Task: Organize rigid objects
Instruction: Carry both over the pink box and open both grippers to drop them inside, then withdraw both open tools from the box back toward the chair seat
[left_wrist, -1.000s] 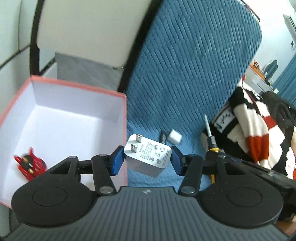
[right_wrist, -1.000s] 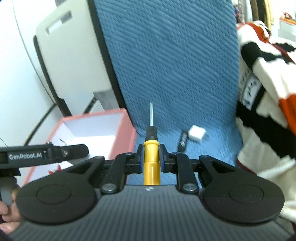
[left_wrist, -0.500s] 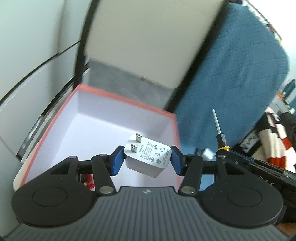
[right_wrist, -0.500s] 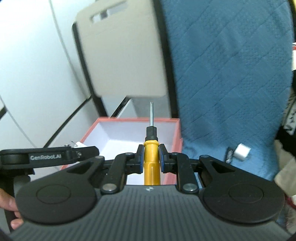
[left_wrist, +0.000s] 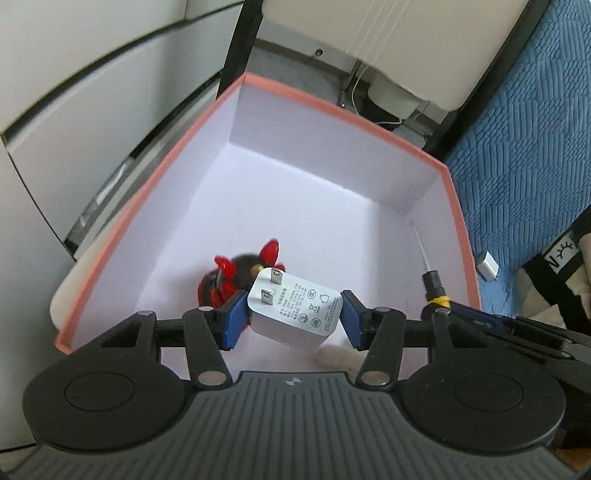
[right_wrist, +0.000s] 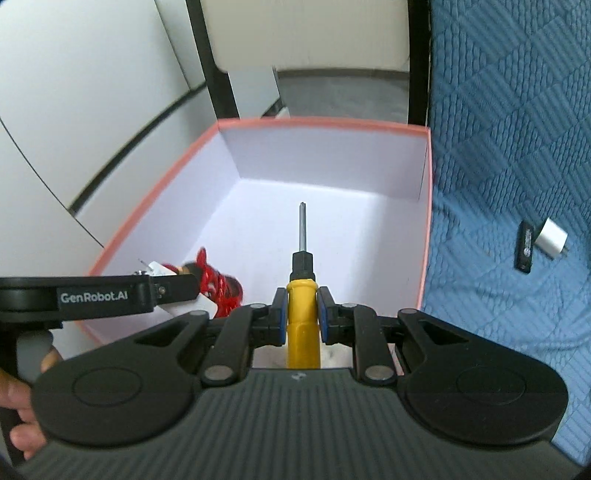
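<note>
Charger (left_wrist: 293, 312), left gripper (right_wrist: 173, 291) reads GenRobot.AI

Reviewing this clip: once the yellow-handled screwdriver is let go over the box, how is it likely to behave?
The screwdriver looks rigid, so it should drop without flexing. Its rounded yellow handle will probably roll on the smooth floor of the box until a wall or the red toy stops it. The thin shaft suggests the handle end lands first.

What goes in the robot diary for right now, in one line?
left gripper: holds white charger | right gripper: holds yellow screwdriver | both over pink box
</note>
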